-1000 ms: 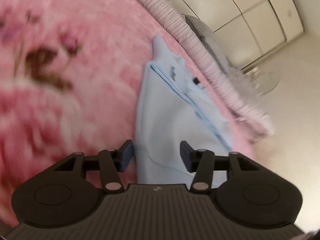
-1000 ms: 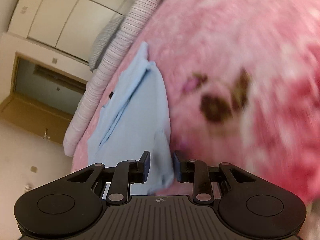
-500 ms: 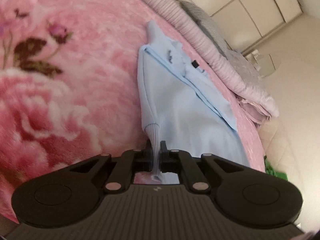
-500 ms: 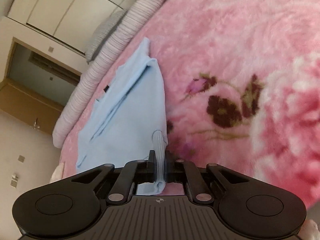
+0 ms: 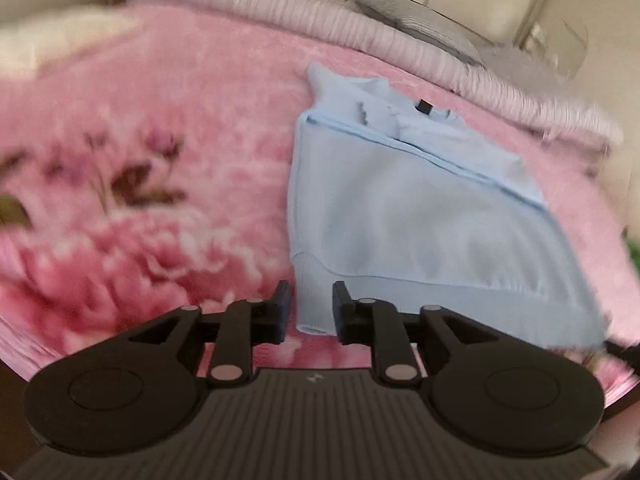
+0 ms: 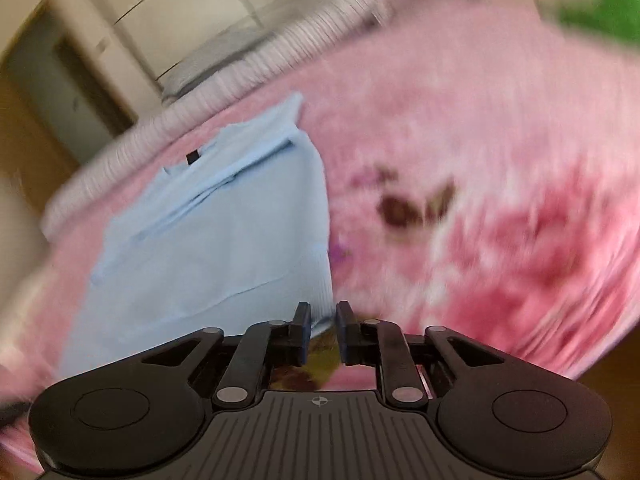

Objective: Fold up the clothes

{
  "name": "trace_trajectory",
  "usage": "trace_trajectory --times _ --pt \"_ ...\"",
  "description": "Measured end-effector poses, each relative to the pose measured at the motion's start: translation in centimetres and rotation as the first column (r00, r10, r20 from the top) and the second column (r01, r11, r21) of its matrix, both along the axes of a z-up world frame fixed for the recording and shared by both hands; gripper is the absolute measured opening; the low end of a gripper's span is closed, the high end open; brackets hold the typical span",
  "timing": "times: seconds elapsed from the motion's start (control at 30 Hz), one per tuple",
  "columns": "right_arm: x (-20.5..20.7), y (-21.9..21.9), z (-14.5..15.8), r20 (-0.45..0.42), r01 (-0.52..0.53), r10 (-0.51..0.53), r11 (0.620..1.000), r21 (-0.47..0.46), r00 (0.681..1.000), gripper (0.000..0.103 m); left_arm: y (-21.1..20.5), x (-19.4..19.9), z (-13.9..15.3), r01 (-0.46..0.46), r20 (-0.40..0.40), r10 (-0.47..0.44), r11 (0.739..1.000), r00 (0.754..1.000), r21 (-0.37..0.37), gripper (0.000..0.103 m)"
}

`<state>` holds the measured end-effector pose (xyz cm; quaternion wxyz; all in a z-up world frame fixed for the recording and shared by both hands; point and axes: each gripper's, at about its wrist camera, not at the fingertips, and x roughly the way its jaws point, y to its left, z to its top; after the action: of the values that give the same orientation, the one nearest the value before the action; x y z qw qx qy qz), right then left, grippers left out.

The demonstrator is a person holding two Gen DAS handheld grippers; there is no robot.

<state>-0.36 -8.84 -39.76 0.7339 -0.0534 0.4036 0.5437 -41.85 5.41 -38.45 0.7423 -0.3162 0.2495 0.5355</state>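
both grippers — left gripper (image 5: pixel 308 306), right gripper (image 6: pixel 320 328) — now unclenched, light-blue garment's (image 5: pixel 420 220) hem released onto pink blanket (image 5: pixel 160 160)

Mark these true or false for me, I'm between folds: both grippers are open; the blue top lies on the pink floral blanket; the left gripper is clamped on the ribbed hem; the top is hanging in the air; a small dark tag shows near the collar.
1. Both grippers are open. True: the left gripper and right gripper both show a gap between their fingers.
2. The light blue top lies on the pink floral blanket. True.
3. The left gripper is clamped on the ribbed hem. False: the hem corner sits between open fingers, unpinched.
4. The top hangs in the air. False: it rests on the blanket.
5. A dark tag shows near the collar. True.
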Motion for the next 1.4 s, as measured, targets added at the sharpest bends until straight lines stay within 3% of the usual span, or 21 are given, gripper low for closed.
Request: trace_trajectory --times 0.1,0.23,0.3,0.77,1.4 --pt "-2.5 0.9 -0.1 0.173 -0.044 0.048 0.999 -0.031 0.984 0.022 -0.9 2.3 -0.1 0.032 -0.074 -0.031 0.999 0.997 0.012 0.03" --pt "-4.1 1.1 -1.2 0.21 -0.027 0.054 0.991 -0.131 0.976 0.027 -2.1 4.8 -1.9 0.026 -0.211 -0.039 0.998 0.977 -0.065 0.03" --pt "-4.8 0.6 -1.1 0.2 -0.03 0.061 0.988 -0.153 0.978 0.027 -3.2 5.3 -2.0 0.027 -0.232 -0.045 0.996 0.972 -0.081 0.03" --pt "-9.8 -3.1 2.0 0.163 -0.122 0.14 0.986 -0.116 0.977 0.035 -8.0 6.8 0.8 0.087 -0.242 -0.093 0.996 0.966 -0.032 0.032" --pt "-10.8 -6.0 3.8 0.165 -0.127 0.136 0.99 -0.066 0.977 0.035 -11.3 7.3 2.7 0.139 -0.227 -0.13 0.99 0.965 0.023 0.035"
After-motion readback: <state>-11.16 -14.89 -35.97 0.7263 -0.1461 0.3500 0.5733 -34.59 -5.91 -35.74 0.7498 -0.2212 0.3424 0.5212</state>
